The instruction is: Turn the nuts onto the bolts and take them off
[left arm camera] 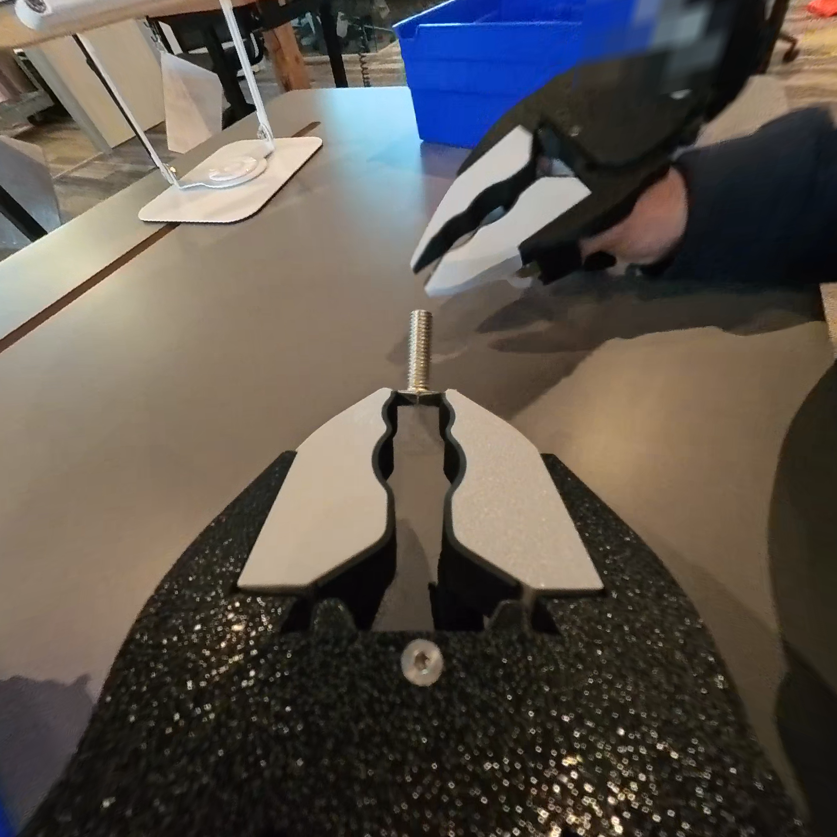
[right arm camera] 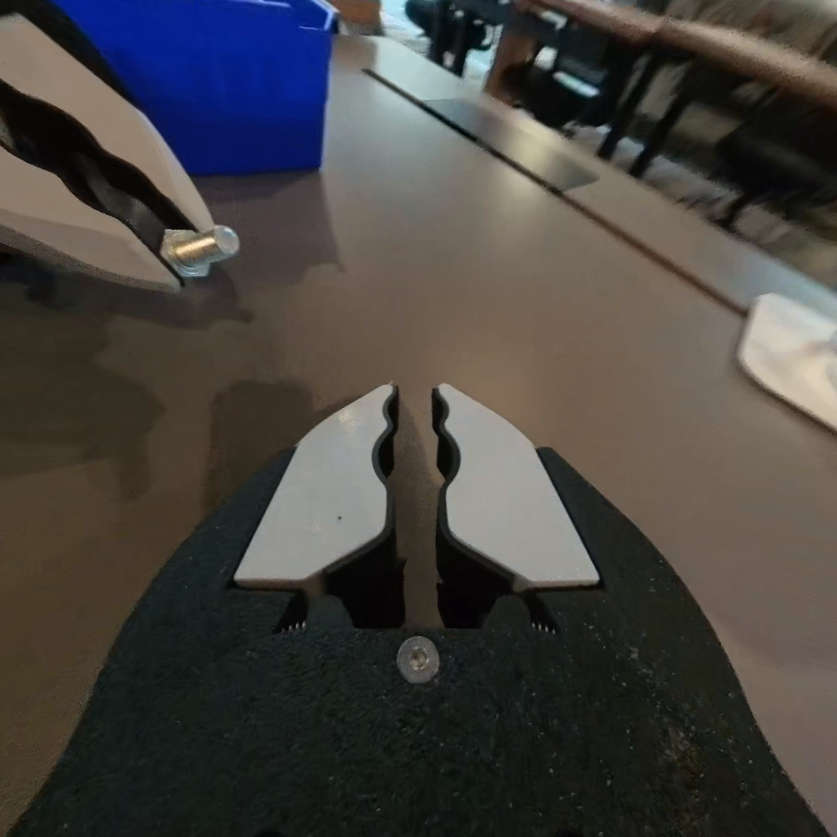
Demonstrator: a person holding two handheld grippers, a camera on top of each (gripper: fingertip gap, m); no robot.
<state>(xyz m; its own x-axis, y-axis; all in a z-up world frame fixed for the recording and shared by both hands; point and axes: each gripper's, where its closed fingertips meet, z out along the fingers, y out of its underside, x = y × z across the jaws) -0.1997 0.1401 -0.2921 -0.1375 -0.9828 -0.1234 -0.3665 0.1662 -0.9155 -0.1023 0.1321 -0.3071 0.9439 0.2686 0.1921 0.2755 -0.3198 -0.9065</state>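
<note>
bolt clamped by its hex head at the tips of the left gripper, threaded shank pointing straight out ahead, above the table. threads bare along the whole visible shank; no nut on it.

right gripper hangs over the table with its fingers drawn close, a narrow gap left between them, nothing in that gap. in the left wrist view it sits just up and right of the bolt tip, near but not touching, and blurred. a small pale spot shows near its underside there; cannot tell what it is.

no nut found in either view. blue bin stands at the far side of the table, contents hidden. white stand far left.

judged progress: either the nut is off and put away, or it is not yet fetched; the pictures do not settle which. left to do, as far as shown: get a nut in the right gripper, line it up with the shank end, turn it on, turn it off again. bolt hold looks square and firm enough for that.
</note>
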